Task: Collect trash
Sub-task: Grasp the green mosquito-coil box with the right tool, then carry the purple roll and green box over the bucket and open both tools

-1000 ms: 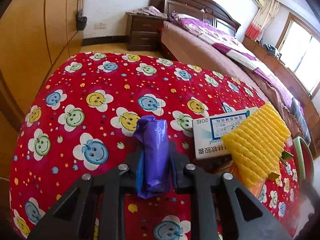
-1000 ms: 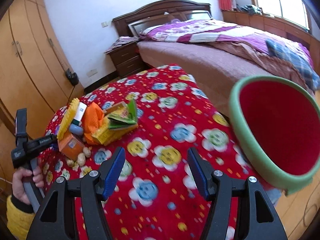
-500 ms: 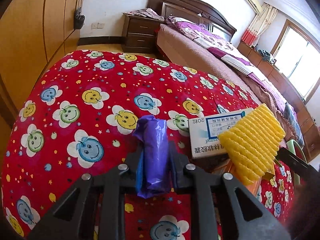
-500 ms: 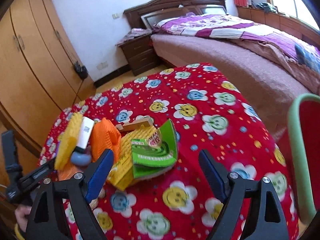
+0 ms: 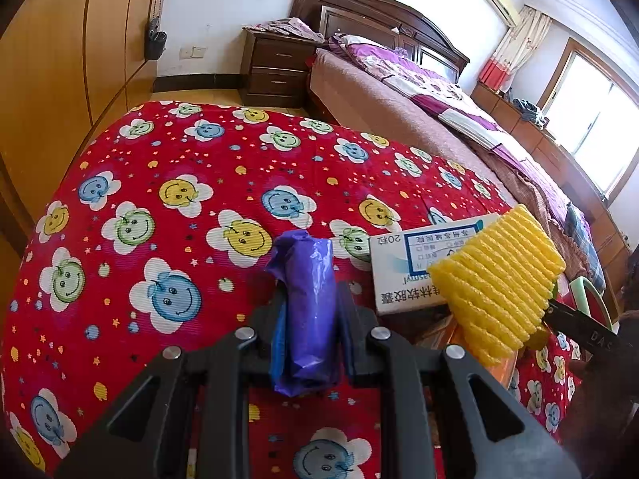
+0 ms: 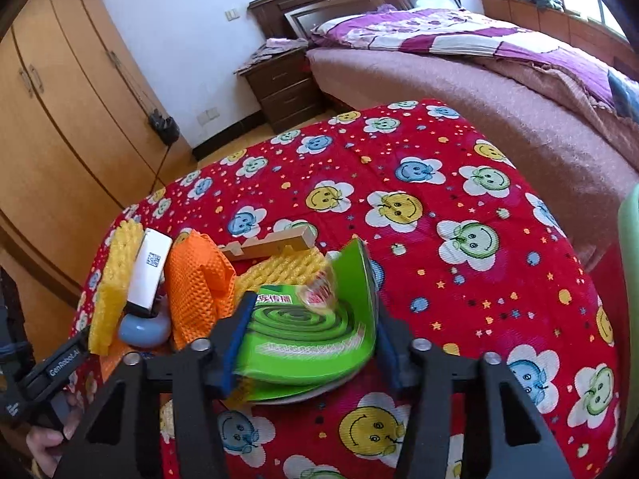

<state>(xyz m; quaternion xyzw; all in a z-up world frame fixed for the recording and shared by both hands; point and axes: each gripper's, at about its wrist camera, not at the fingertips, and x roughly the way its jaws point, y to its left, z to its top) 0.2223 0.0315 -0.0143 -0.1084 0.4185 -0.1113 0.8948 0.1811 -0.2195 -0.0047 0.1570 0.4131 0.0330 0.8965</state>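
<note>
My left gripper (image 5: 305,303) is shut on a rolled purple plastic bag (image 5: 305,311) and holds it above the red smiley-flower tablecloth (image 5: 179,183). To its right stand a white medicine box (image 5: 411,263) and a yellow foam net (image 5: 499,283). In the right wrist view my right gripper (image 6: 309,331) is open, its fingers on either side of a green mosquito-coil box (image 6: 315,335) in the trash pile. The pile also holds an orange foam net (image 6: 195,279), a yellow foam net (image 6: 114,271), a white box (image 6: 149,271), a wooden piece (image 6: 275,243) and a grey-blue round object (image 6: 143,329).
A green-rimmed red bin (image 6: 629,247) stands at the table's right edge. A bed (image 6: 479,80) and a nightstand (image 6: 283,88) lie behind the table, with wooden wardrobes (image 6: 60,119) on the left. The left gripper's handle (image 6: 40,375) shows at lower left.
My right gripper swung left from the bin and closed in on the trash pile until its fingers flank the green box. My left gripper stayed nearly still with the purple bag.
</note>
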